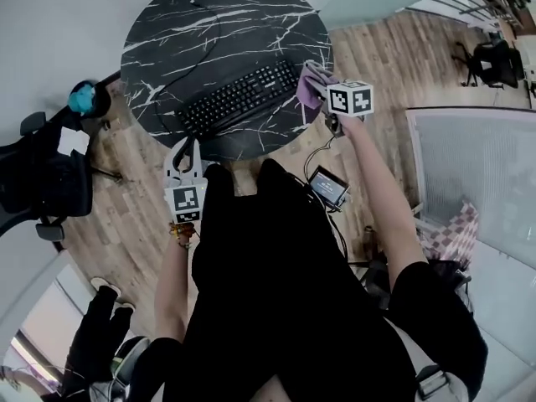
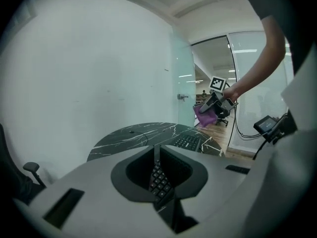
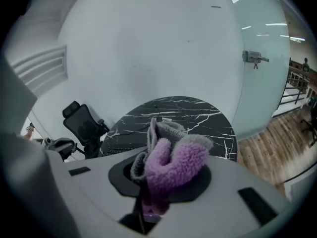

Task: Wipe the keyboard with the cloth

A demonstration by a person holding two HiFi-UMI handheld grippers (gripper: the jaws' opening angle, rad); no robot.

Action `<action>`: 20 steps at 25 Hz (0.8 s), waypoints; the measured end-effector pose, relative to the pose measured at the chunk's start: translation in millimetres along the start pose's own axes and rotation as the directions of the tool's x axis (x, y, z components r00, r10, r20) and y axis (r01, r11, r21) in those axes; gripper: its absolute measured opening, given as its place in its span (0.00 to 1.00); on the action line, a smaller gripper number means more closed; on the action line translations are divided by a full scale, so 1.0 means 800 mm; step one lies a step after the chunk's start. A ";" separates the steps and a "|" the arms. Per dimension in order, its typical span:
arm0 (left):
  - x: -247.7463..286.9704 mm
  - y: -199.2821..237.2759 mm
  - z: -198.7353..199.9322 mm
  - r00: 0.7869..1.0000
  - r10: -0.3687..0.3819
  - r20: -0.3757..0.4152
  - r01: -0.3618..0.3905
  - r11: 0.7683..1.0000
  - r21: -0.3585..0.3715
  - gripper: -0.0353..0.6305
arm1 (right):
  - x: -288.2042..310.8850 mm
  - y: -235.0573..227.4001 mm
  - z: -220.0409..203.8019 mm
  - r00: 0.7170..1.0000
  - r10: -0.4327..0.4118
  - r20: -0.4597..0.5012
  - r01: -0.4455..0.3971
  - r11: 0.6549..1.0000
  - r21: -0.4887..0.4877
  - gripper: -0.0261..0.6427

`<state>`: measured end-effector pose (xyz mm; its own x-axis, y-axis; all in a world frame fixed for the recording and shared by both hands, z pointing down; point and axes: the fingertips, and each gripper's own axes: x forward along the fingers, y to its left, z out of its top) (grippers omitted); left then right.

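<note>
A black keyboard (image 1: 232,99) lies slantwise on the round black marble table (image 1: 167,23). My right gripper (image 1: 316,82) hangs over the table's right edge, just past the keyboard's right end, shut on a fluffy purple and grey cloth (image 3: 171,160) that bulges out of its jaws. The same cloth (image 2: 205,117) shows at a distance in the left gripper view. My left gripper (image 1: 185,147) is at the table's near edge, below the keyboard's left end, with its jaws shut and nothing in them. Between its jaws I glimpse the keyboard's keys (image 2: 159,177).
A thin cable (image 1: 213,23) runs across the tabletop behind the keyboard. A black office chair (image 1: 42,182) stands to the left on the wooden floor. A small screen on a stand (image 1: 328,187) with cables sits by the table's near right. A glass wall (image 1: 477,166) is at right.
</note>
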<state>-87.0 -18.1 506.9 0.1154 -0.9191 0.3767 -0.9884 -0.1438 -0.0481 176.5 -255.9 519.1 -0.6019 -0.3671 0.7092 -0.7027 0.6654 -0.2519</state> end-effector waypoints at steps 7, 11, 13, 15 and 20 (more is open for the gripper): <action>0.039 0.035 -0.080 0.977 -0.131 -0.166 0.122 0.990 -0.068 0.28 | 0.069 -0.036 -0.003 0.976 -0.050 -0.212 0.044 0.999 -0.031 0.18; 0.056 0.034 -0.113 0.958 -0.165 -0.236 0.159 0.986 -0.046 0.34 | 0.104 -0.064 -0.004 0.942 -0.091 -0.324 0.065 0.994 -0.090 0.18; 0.060 0.028 -0.123 0.949 -0.175 -0.263 0.171 0.985 -0.038 0.36 | 0.117 -0.077 -0.007 0.920 -0.118 -0.373 0.074 0.989 -0.132 0.18; 0.062 0.024 -0.131 0.941 -0.180 -0.287 0.177 0.984 -0.036 0.37 | 0.129 -0.089 -0.012 0.902 -0.134 -0.411 0.077 0.985 -0.153 0.18; 0.064 0.016 -0.156 0.913 -0.172 -0.371 0.173 0.984 -0.032 0.40 | 0.157 -0.108 -0.025 0.856 -0.125 -0.501 0.052 0.986 -0.157 0.18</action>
<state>-106.2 -21.4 641.2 0.2393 -0.6781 0.6949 -0.9562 -0.2889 0.0474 169.0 -346.2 642.8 -0.2375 -0.0722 0.9687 -0.6646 0.7394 -0.1078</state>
